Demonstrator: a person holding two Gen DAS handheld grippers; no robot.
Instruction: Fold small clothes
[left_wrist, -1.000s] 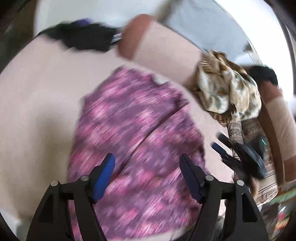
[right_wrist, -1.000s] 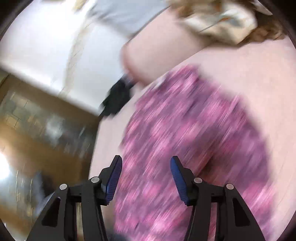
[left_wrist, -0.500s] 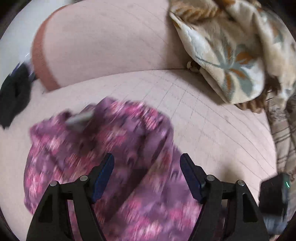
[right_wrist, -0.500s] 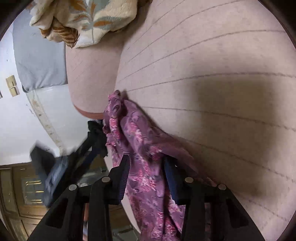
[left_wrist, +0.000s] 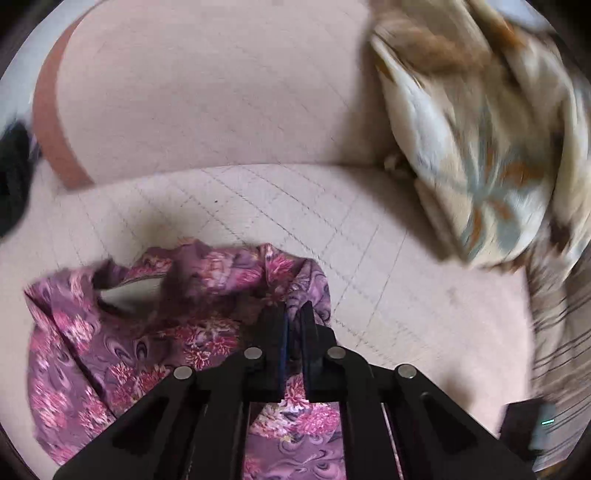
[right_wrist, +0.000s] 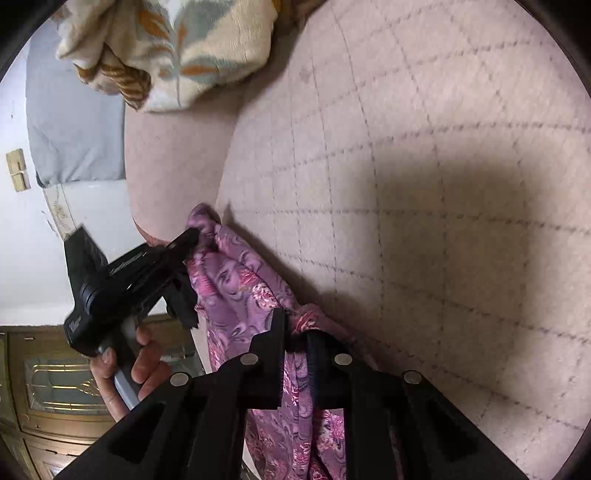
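Sofa cushion (left_wrist: 388, 266), pinkish with a stitched grid, fills both views and carries everything. Beige blanket (left_wrist: 480, 147) with a leaf print is bunched at its far right, against the backrest. Purple floral garment (left_wrist: 147, 332) lies crumpled on the near part of the seat, one edge lifted. Left hand-held gripper (left_wrist: 294, 325) is pinched tight on a fold at the garment's right edge, and right hand-held gripper (right_wrist: 295, 332) is likewise clamped on another stretch of the same cloth.
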